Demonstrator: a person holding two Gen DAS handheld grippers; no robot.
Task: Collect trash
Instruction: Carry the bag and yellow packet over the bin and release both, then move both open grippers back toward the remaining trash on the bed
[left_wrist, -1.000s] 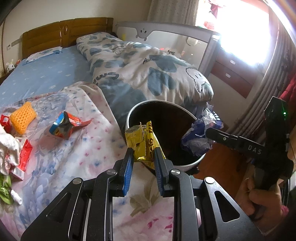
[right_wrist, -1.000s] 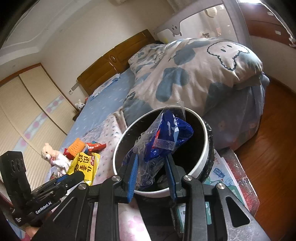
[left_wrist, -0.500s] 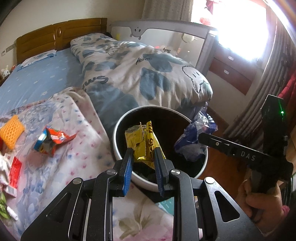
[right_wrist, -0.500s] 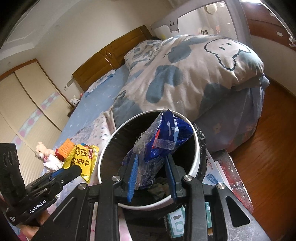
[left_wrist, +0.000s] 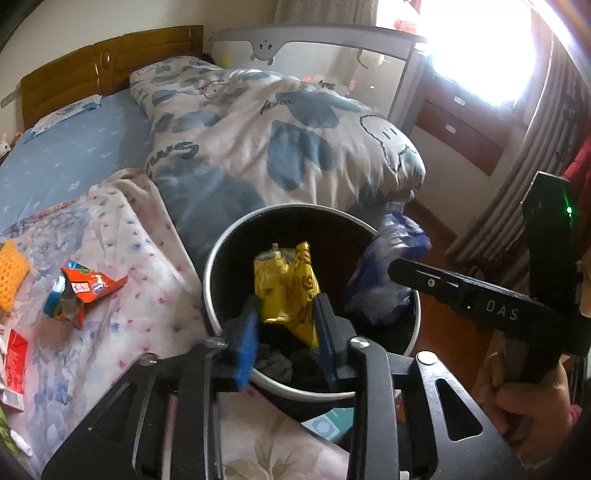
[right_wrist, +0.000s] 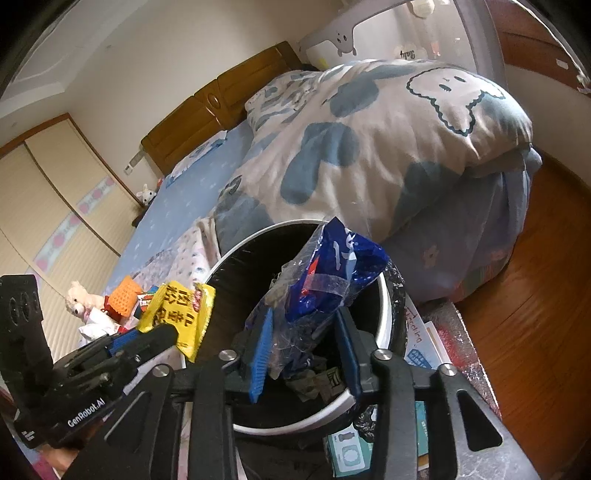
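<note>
While both pairs of jaws are opening over the bin (left_wrist: 218, 258), my left gripper (left_wrist: 286, 328) lets go a yellow wrapper (left_wrist: 286, 284) and my right gripper (right_wrist: 304, 343) frees a blue bag (right_wrist: 325, 273), each between loosened pads

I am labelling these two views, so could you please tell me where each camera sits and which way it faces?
Left wrist: on the left gripper, looking down over the bed's edge into the bin; its opening jaws flank a yellow wrapper; the right gripper and a hand show at right.
Right wrist: on the right gripper, facing the bin and the quilt; its opening jaws flank a blue bag; the left gripper shows at left.
Shared: bin, bed, both wrappers.
</note>
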